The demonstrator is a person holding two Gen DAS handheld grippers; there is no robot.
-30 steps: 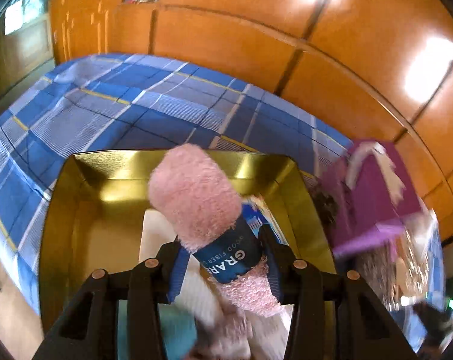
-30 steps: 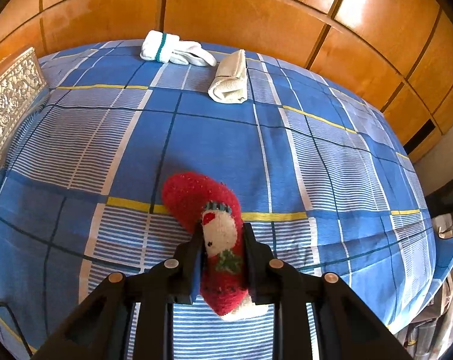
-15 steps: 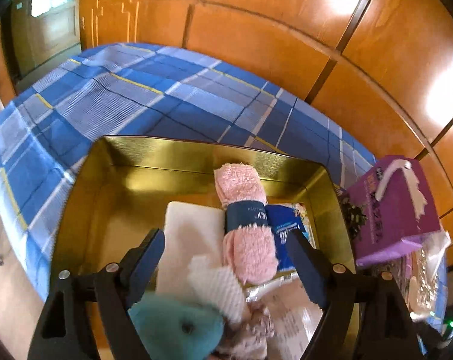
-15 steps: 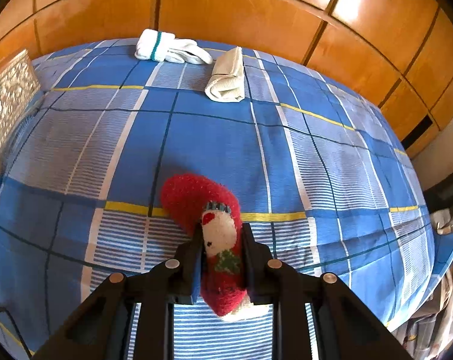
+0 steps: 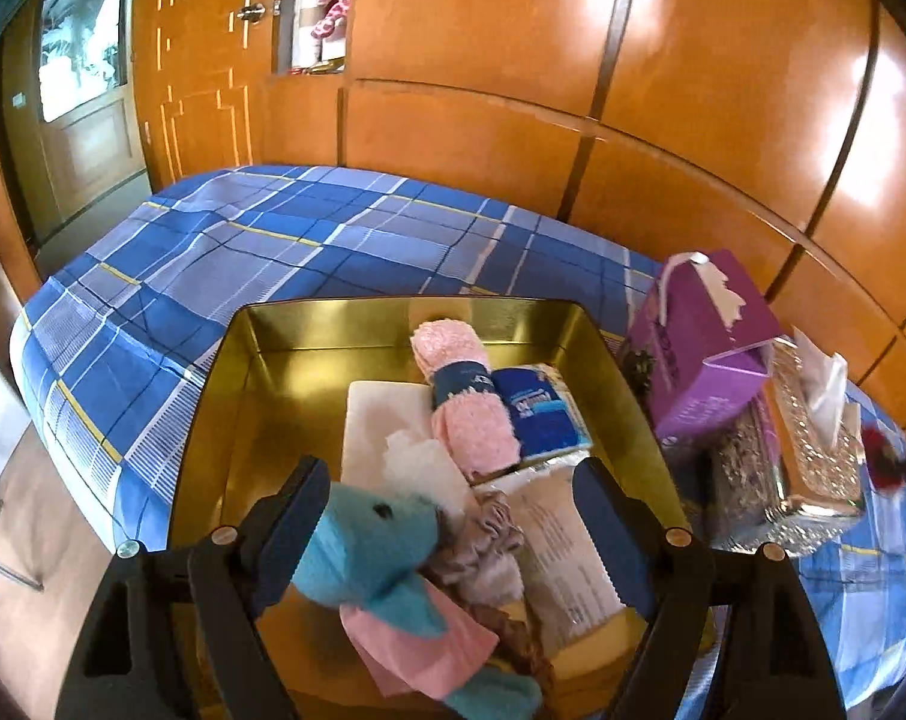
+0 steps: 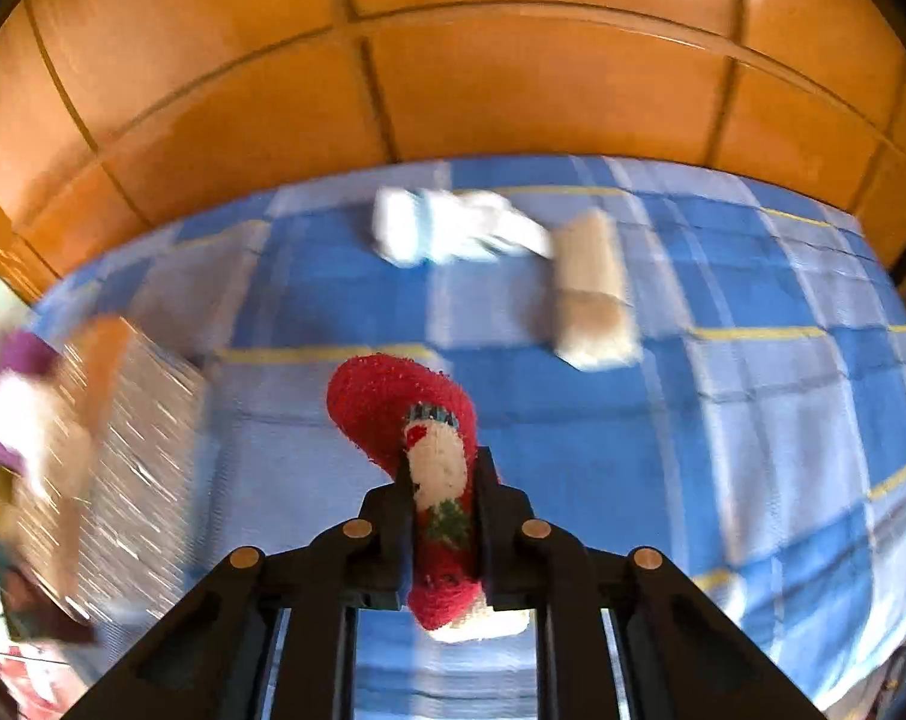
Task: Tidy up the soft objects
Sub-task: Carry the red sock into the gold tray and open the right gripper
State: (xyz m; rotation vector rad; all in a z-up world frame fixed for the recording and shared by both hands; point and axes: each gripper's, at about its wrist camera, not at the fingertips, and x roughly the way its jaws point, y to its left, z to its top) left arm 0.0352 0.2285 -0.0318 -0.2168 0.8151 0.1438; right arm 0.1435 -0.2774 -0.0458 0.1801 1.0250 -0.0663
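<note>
In the left wrist view my left gripper (image 5: pixel 453 504) is open and empty above a gold tin box (image 5: pixel 243 372). In the box lie a pink rolled sock with a blue band (image 5: pixel 468 402), a white folded cloth (image 5: pixel 381 420), a blue packet (image 5: pixel 537 414) and a teal and pink plush (image 5: pixel 369 546). In the right wrist view my right gripper (image 6: pixel 442 480) is shut on a red Christmas sock (image 6: pixel 393 402) above the blue plaid bed (image 6: pixel 573 450). A white sock pair (image 6: pixel 447 234) and a beige folded cloth (image 6: pixel 591 294) lie further back.
A purple box (image 5: pixel 693 348) and a glittery tissue holder (image 5: pixel 807 438) stand right of the gold box; both show blurred at the left of the right wrist view (image 6: pixel 63 420). Orange wooden wall panels (image 5: pixel 633 120) border the bed. Floor lies to the left.
My left gripper opened and let go of the pink sock, which now lies in the gold box, then drew back and up. My right gripper swung left with the red sock; its view is blurred.
</note>
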